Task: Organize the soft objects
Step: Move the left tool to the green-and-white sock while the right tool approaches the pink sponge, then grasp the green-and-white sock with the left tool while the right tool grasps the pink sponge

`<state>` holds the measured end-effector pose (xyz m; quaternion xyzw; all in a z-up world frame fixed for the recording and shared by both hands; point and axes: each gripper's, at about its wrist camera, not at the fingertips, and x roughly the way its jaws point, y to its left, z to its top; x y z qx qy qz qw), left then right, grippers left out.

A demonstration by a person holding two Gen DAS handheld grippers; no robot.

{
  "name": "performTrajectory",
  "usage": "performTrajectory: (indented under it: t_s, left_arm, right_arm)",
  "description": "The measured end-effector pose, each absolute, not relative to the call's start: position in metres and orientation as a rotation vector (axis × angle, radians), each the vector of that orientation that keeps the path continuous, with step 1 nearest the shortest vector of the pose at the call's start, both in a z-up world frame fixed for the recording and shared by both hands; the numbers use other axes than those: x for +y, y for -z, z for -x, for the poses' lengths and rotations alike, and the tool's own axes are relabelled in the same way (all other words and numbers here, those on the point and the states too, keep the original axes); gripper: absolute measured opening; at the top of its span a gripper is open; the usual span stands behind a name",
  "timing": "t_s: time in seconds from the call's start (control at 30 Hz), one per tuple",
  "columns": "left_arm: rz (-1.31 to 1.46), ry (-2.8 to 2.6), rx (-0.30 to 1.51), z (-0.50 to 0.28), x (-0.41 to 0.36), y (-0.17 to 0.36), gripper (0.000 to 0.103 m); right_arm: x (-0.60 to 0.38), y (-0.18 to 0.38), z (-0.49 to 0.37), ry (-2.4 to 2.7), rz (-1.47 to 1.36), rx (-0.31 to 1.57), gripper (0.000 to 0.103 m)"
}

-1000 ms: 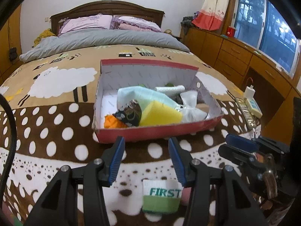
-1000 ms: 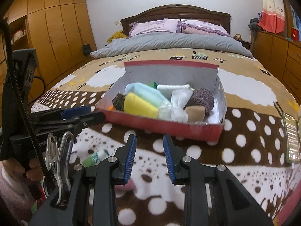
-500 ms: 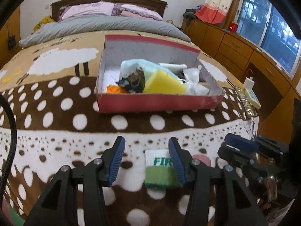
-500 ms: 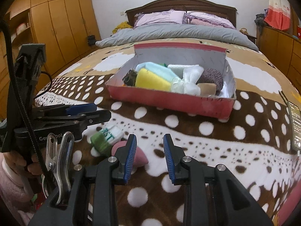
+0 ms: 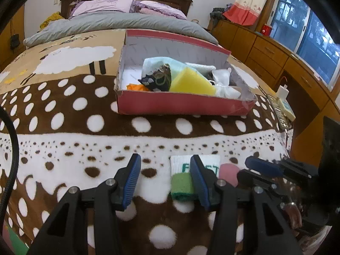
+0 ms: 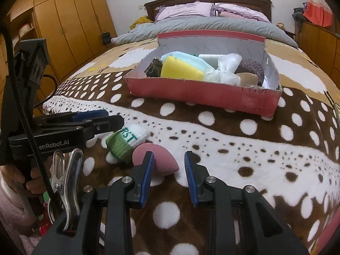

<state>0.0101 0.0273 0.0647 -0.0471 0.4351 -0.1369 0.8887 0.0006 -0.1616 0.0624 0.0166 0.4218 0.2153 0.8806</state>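
Note:
A red cardboard box (image 5: 182,106) (image 6: 204,94) on the spotted blanket holds several soft items, among them a yellow sponge (image 5: 191,82) (image 6: 180,71) and a ball of yarn (image 6: 251,68). A white-and-green rolled sock (image 5: 182,178) (image 6: 125,142) lies on the blanket, with a pink egg-shaped sponge (image 5: 228,171) (image 6: 163,159) beside it. My left gripper (image 5: 165,177) is open and empty, its right finger over the sock. My right gripper (image 6: 169,175) is open and empty, its left finger in front of the pink sponge.
The bed's foot edge is close below both grippers. A phone and a charger (image 5: 282,108) lie at the bed's right edge. Wooden drawers (image 5: 276,59) run along the right wall and wardrobes (image 6: 70,21) along the left. A grey duvet (image 5: 119,24) and pillows lie beyond the box.
Both grippers have pulled back and lowered toward the bed's foot. The sock and the pink sponge now sit nearer the fingertips. Both stay open.

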Motion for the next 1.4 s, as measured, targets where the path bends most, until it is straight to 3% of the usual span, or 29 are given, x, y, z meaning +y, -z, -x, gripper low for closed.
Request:
performTrajectory:
  t_s: [0.2, 0.73, 0.83, 1.2, 1.4]
  left_arm:
    - [0.084, 0.304, 0.904, -0.007, 0.022, -0.064, 0.051]
    - [0.079, 0.289, 0.907, -0.007, 0.022, -0.061, 0.051]
    - [0.074, 0.285, 0.909, -0.007, 0.021, -0.06, 0.056]
    - [0.051, 0.35, 0.927, -0.002, 0.008, -0.059, 0.063]
    - [0.054, 0.388, 0.946, -0.003, -0.008, -0.052, 0.062]
  right_arm:
    - [-0.165, -0.057, -0.001, -0.443, -0.061, 0.9, 0.035]
    - [-0.156, -0.056, 0.005, -0.513, -0.08, 0.907, 0.036]
    - [-0.157, -0.054, 0.004, -0.514, -0.083, 0.908, 0.036]
    - [-0.178, -0.073, 0.012, -0.455, -0.078, 0.844, 0.014]
    - [-0.194, -0.076, 0.009, -0.408, -0.066, 0.839, 0.014]
